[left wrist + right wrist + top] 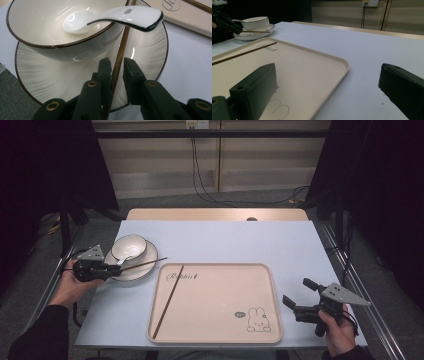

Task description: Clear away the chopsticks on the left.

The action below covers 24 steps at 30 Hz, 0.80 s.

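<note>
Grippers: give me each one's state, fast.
Left gripper: closing around the chopstick on the plate.
Right gripper: open, holding nothing.

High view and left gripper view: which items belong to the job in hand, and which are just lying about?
In the job:
- left gripper, jaws around the chopstick
- chopstick on the plate
- plate
- tray, with a second chopstick on it

Lying about:
- bowl on the plate
- spoon in the bowl
- right gripper, open beside the tray
</note>
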Available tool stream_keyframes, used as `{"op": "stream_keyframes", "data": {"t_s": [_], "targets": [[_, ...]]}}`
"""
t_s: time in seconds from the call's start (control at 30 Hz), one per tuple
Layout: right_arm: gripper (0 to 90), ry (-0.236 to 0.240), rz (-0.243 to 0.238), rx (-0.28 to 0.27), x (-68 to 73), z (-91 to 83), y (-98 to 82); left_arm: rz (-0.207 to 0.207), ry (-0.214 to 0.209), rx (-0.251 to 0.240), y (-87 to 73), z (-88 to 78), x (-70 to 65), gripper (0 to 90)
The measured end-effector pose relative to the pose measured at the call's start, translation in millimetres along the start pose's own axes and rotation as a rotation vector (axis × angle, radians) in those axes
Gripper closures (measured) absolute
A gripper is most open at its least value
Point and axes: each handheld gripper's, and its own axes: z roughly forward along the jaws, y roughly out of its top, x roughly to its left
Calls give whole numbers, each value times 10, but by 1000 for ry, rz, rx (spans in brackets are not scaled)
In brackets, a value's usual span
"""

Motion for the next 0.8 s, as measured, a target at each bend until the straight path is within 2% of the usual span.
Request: {"op": "stream_keyframes", "data": {"t_s": [0.07, 0.1, 0.23, 0.3, 0.33, 0.43, 0.47, 0.53, 0.6, 0.63, 0.8], "targets": [[15, 0, 2, 0, -1, -1, 0, -9, 1, -7, 1, 14, -16, 789], [15, -3, 2, 0, -2, -2, 0, 11, 1, 12, 11, -1, -12, 794], [15, -3, 1, -1, -1, -2, 0, 6, -13, 12, 16, 0, -24, 830], [15, -3, 3, 0, -1, -3, 0, -6, -14, 12, 16, 0, -31, 837], [15, -4, 3, -1, -1, -3, 0, -16, -20, -6, 12, 12, -38, 839], [15, -3, 3, 0, -1, -3, 0, -24, -25, 14, 26, 1, -47, 846], [15, -2, 2, 0, -1, -1, 0, -33, -40, 13, 33, 0, -51, 849], [15, -1, 3, -1, 0, -1, 1, -39, -37, 0, 38, -3, -49, 850], [16, 1, 3, -2, 0, -2, 1, -35, -39, 12, 48, -19, -52, 850], [16, 1, 4, -1, 1, -1, 1, -50, -45, -9, 46, -5, -69, 851], [16, 1, 4, 0, 1, 0, 1, -55, -74, 2, 105, -20, -127, 851]]}}
